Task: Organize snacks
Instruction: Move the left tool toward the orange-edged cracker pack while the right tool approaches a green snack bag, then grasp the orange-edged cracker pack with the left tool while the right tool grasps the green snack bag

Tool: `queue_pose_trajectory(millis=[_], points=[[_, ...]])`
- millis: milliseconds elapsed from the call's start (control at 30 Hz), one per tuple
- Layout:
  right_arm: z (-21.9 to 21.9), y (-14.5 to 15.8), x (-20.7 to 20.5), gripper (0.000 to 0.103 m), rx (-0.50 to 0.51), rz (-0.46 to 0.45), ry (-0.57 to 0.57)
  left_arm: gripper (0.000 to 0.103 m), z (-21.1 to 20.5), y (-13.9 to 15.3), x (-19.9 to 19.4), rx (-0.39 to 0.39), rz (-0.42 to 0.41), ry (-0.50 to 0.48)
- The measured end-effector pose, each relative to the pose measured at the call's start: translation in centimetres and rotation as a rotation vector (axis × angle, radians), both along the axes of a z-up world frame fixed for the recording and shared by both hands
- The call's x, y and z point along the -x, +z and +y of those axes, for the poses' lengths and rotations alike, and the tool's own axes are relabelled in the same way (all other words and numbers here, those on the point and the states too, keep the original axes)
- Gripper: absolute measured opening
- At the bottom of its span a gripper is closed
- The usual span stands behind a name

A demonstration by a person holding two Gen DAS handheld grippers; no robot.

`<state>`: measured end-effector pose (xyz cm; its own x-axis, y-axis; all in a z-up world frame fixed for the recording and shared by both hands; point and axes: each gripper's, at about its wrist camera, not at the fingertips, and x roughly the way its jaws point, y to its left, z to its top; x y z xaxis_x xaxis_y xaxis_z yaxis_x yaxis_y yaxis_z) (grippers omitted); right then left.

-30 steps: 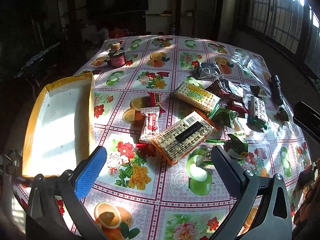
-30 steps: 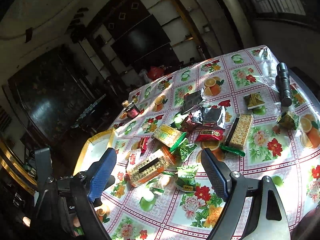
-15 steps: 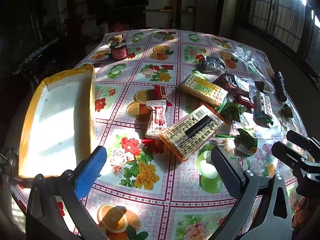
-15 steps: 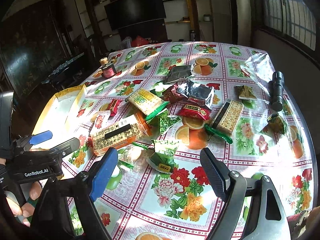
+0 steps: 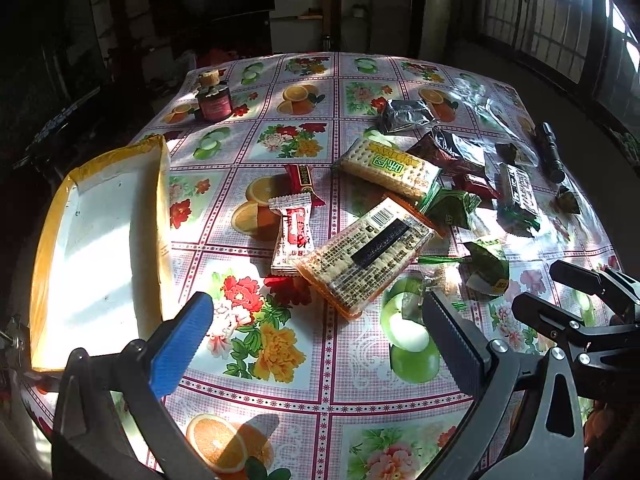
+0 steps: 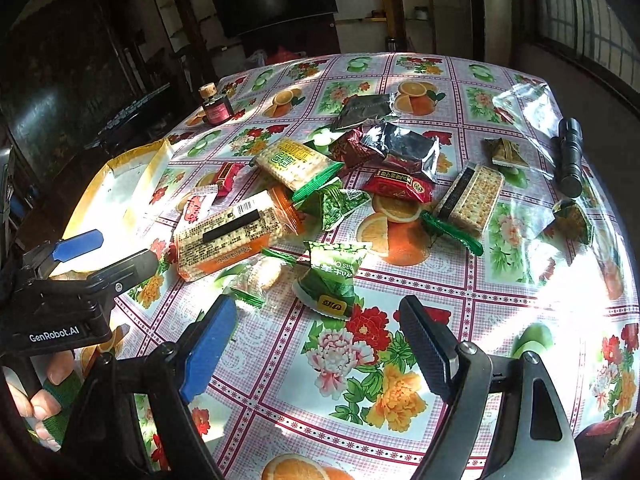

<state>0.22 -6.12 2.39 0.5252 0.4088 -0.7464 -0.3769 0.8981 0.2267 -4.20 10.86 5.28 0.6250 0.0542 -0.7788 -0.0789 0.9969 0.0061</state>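
Observation:
Several snack packets lie scattered on a flowered tablecloth. A large orange cracker pack (image 5: 366,254) (image 6: 236,234) lies in the middle, with a red-and-white candy packet (image 5: 292,236) to its left and a green-labelled cracker pack (image 5: 390,168) (image 6: 294,164) behind. A small green packet (image 6: 330,276) lies just ahead of my right gripper (image 6: 316,340), which is open and empty above the cloth. My left gripper (image 5: 316,332) is open and empty, near the cracker pack. An empty yellow-rimmed white box (image 5: 100,240) (image 6: 120,184) stands at the left.
A small dark red jar (image 5: 214,100) stands at the far left. A black flashlight (image 6: 570,156) and a clear plastic bag (image 6: 524,100) lie at the far right. More foil and cracker packs (image 6: 472,196) lie to the right. The table edge (image 6: 624,208) curves off at the right.
The right gripper has swung down and levelled toward the table, closer to the small green packet. The left gripper has edged slightly forward. Both stay open.

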Motion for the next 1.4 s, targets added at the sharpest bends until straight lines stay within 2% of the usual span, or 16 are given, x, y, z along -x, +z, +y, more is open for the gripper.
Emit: queue_pose_trajectory(millis=[133, 167, 333, 467, 733, 800, 900, 967, 1033, 1100, 1267, 1400], points=[[-0.2, -0.9, -0.5, 0.059, -0.003, 0.026, -0.001, 0.103, -0.3, -0.3, -0.4, -0.003, 0.005, -0.037], [-0.2, -1.0, -0.6, 0.056, -0.009, 0.034, -0.001, 0.103, -0.4, -0.4, -0.5, -0.003, 0.008, -0.046], [0.1, -1.7, -1.4, 0.056, -0.029, 0.061, 0.014, 0.103, -1.1, -0.8, -2.0, -0.002, 0.032, -0.114], [0.7, -2.2, -2.4, 0.041, -0.021, 0.079, 0.018, 0.103, -1.9, -1.4, -3.9, -0.048, 0.057, -0.168], [1.2, -3.1, -4.4, 0.04, -0.011, 0.109, 0.018, 0.103, -2.4, -3.6, -8.1, -0.086, 0.151, -0.278], [1.3, -3.1, -4.7, 0.039, -0.008, 0.105, 0.021, 0.103, -2.6, -4.5, -8.7, -0.068, 0.189, -0.307], [1.5, -3.1, -5.1, 0.036, -0.005, 0.103, 0.025, 0.102, -3.2, -5.1, -9.1, -0.095, 0.199, -0.331], [1.7, -3.1, -5.4, 0.035, 0.006, 0.098, 0.029, 0.095, -3.9, -5.3, -9.1, -0.105, 0.204, -0.36], [1.8, -3.0, -5.7, 0.034, 0.011, 0.094, 0.031, 0.077, -3.9, -5.1, -8.9, -0.061, 0.205, -0.371], [1.7, -3.1, -6.0, 0.034, 0.001, 0.095, 0.028, 0.064, -3.7, -4.9, -9.0, -0.023, 0.212, -0.38], [1.1, -3.0, -6.7, 0.035, -0.041, 0.108, 0.006, 0.058, -3.5, -4.7, -8.3, -0.009, 0.211, -0.366], [1.2, -3.0, -6.7, 0.034, -0.022, 0.085, 0.009, 0.056, -3.3, -4.7, -8.0, 0.001, 0.207, -0.338]])
